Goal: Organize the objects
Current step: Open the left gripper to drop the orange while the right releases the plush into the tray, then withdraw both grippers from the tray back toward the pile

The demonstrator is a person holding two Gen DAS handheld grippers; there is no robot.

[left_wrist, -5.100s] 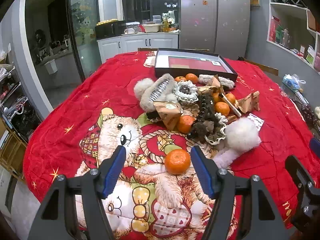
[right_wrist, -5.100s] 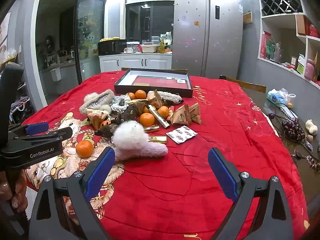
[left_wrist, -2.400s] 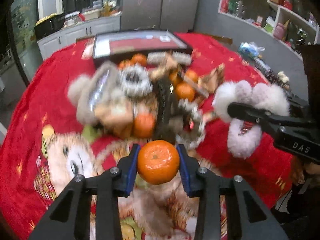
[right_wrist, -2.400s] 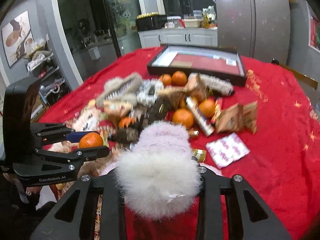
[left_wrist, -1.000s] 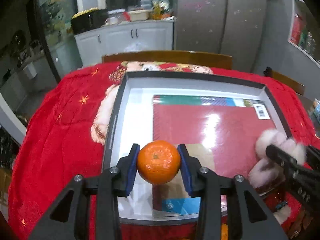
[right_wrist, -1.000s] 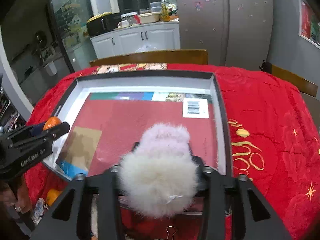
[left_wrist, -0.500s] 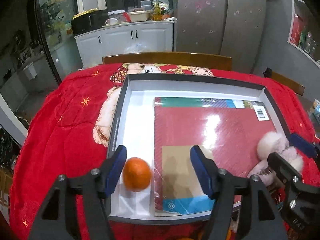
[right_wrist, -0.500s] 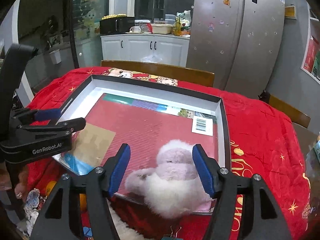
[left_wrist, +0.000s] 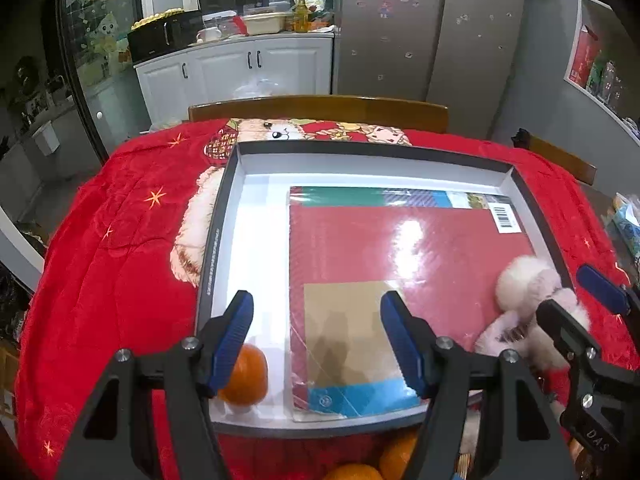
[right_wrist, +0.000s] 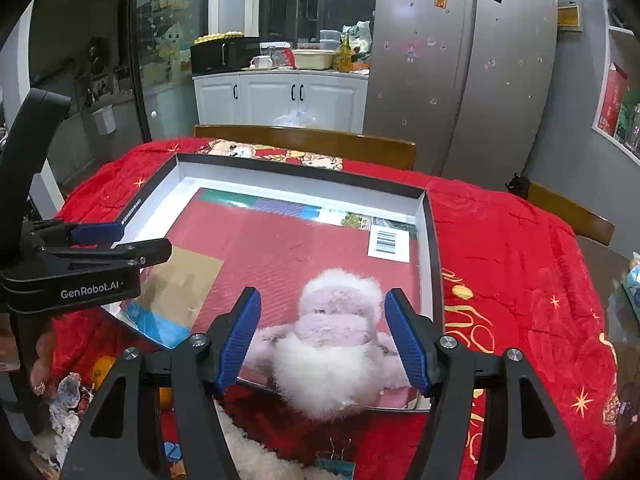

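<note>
Fluffy toy (right_wrist: 336, 344) lying soft, light, squashable in box (left_wrist: 372, 148); gripping its middle | orange (left_wrist: 244, 376) rolling-prone | left claw (left_wrist: 316, 340), right claw (right_wrist: 324, 340) gaping wide, holding nothing

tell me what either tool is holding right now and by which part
Nothing is held. The left tool is open, with the orange lying loose in the tray. The right tool is open around the fluffy toy, which rests on the tray's near edge.

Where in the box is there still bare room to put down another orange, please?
The white strip of the box between its left wall and the red book is bare beyond the orange. The book's far half is free too. The near right corner holds the fluffy clip.
</note>
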